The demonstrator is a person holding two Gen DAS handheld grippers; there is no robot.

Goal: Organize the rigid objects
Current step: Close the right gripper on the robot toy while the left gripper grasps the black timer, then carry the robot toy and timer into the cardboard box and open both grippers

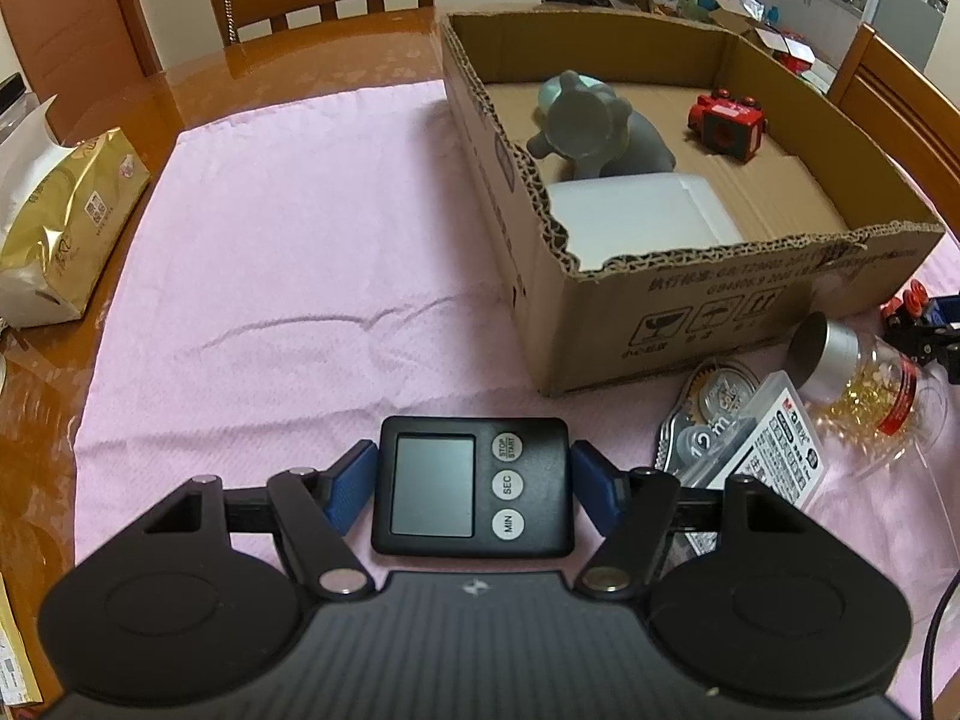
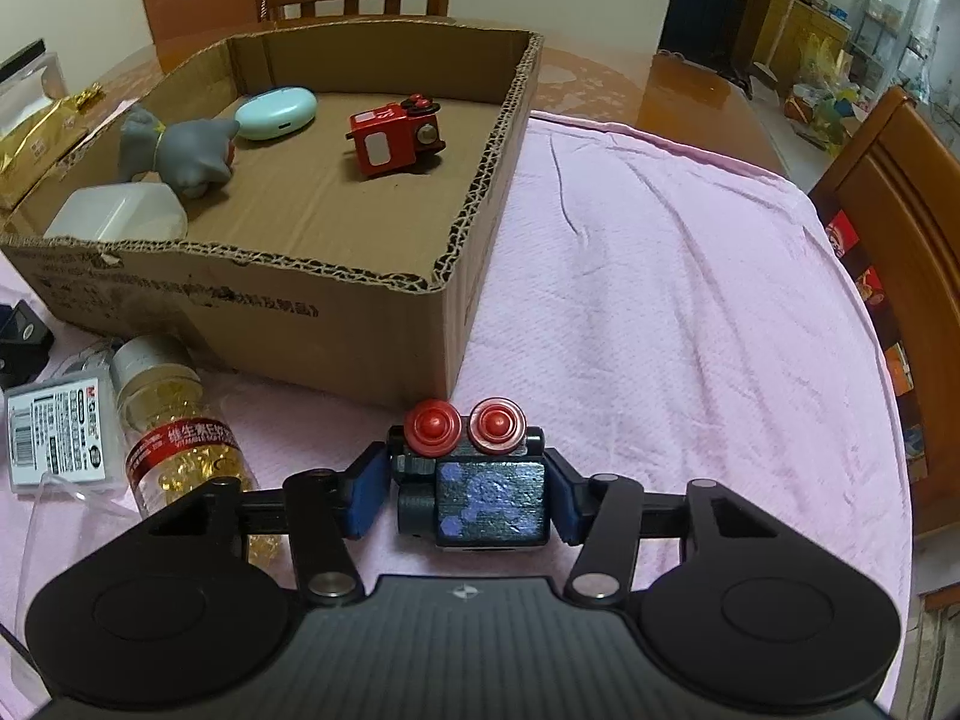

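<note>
Left jaws: the left gripper (image 1: 471, 483) has its blue pads closed against both side edges of a black digital timer (image 1: 470, 483), face up with its blank screen and three round buttons showing; the hold looks firm.
Right jaws: the right gripper (image 2: 465, 495) is closed on a small dark toy car (image 2: 474, 480) with two red wheels pointing away from the camera; both pads press its sides.
Where the held things are: both sit low over the pink cloth (image 1: 288, 276) on the bench, just in front of the cardboard box (image 2: 336, 306), not yet inside it.
Step in hand: I judge both grasps made, with the carry to the box next.
Next move: each hand likely has to lift above the torn rim, go forward and release over bare floor; the open patch near the red toy vehicle (image 2: 393, 135) looks the freest.
Already in the box: a grey toy animal (image 2: 180, 153), a mint oval case (image 2: 275, 113), a white container (image 2: 117, 213).
Still outside: a capsule bottle (image 2: 174, 426) on its side, a labelled clear case (image 2: 57, 426), a tape blister pack (image 1: 714, 414).
Hard to tell: whether either held item is clear of the cloth; the blister pack is partly covered, and the toy car's underside is hidden.
</note>
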